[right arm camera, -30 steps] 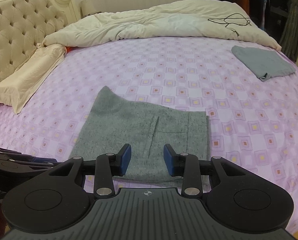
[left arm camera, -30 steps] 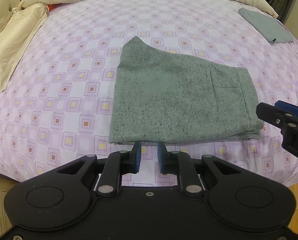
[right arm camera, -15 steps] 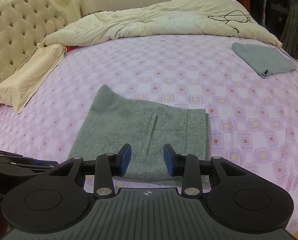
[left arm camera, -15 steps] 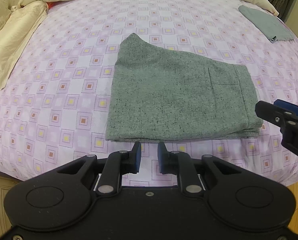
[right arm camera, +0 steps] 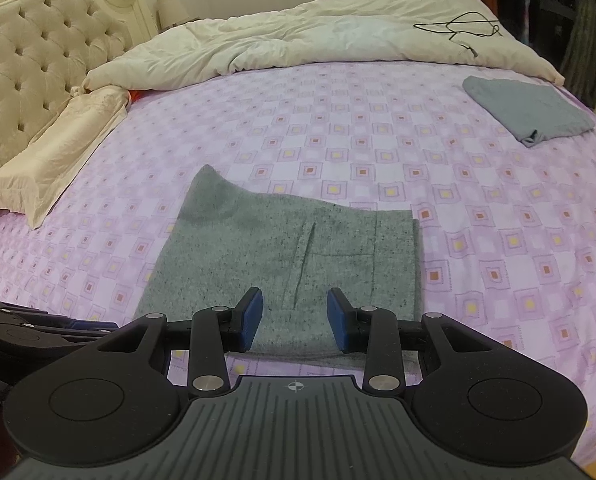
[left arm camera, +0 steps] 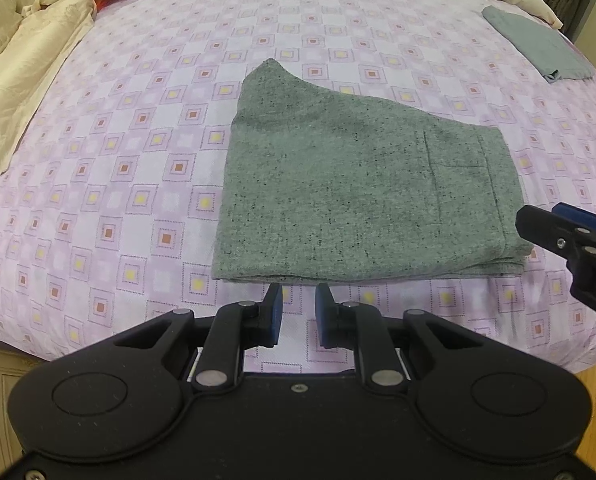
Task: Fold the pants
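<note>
Grey speckled pants (left arm camera: 358,196) lie folded flat on the purple checked bedsheet (left arm camera: 138,160), waistband and back pocket to the right. My left gripper (left arm camera: 298,300) hovers just in front of the pants' near edge, open with a narrow gap and nothing between its blue pads. In the right wrist view the pants (right arm camera: 282,248) lie ahead. My right gripper (right arm camera: 295,308) hangs over their near edge by the pocket seam, open and holding nothing. The right gripper's fingers (left arm camera: 538,228) show beside the waistband corner in the left wrist view.
A folded blue-grey garment (right arm camera: 526,108) lies at the far right of the bed. A cream duvet (right arm camera: 318,44) with a black cable on it is bunched at the back. A beige pillow (right arm camera: 58,152) and tufted headboard (right arm camera: 38,64) are on the left. The bed's front edge is just below the grippers.
</note>
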Motion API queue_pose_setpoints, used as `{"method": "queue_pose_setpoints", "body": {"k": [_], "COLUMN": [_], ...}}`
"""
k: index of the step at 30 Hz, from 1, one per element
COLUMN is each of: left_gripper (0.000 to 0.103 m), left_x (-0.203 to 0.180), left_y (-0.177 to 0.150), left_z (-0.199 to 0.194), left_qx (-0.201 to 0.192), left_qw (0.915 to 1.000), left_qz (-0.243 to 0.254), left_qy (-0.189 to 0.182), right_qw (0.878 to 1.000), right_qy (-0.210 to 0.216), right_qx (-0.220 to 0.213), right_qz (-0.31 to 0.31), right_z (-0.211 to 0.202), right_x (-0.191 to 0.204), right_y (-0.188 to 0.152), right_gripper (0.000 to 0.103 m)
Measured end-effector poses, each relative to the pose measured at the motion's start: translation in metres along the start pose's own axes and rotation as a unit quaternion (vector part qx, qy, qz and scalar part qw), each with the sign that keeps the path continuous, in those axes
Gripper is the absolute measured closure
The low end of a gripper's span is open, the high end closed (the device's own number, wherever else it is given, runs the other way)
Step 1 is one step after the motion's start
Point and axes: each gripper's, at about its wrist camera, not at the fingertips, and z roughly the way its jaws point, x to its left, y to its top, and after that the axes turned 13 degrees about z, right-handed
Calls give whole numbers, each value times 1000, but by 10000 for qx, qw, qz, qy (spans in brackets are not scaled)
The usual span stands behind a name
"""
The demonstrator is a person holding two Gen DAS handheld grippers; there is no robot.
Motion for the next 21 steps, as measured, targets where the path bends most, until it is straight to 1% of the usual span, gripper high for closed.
{"method": "queue_pose_setpoints", "body": {"k": [8, 12, 14, 16, 17, 21], "left_gripper": [78, 75, 75, 75, 75, 75], "left_x": [9, 16, 19, 21, 23, 28], "left_y": [5, 10, 14, 19, 21, 28], "left_z": [8, 17, 23, 29, 33, 46], "left_qx": [-91, -67, -62, -55, -41, 84], "left_qw": [9999, 9998, 9998, 9998, 9997, 9996], "left_qz": [-47, -25, 31, 105, 141, 259], "left_qy": [134, 168, 168, 188, 182, 118], "right_qw": [10000, 9996, 9994, 9988, 9985, 9966], "right_qy": [-10, -190, -302, -446, -507, -680], "right_qx": [23, 162, 78, -4, -8, 90], "right_qz": [56, 119, 159, 193, 224, 453], "right_z": [14, 29, 35, 42, 45, 61], "right_x": [-12, -25, -31, -37, -41, -56], "right_y": [4, 8, 9, 11, 13, 23], "right_gripper": [68, 67, 61, 42, 40, 40]}}
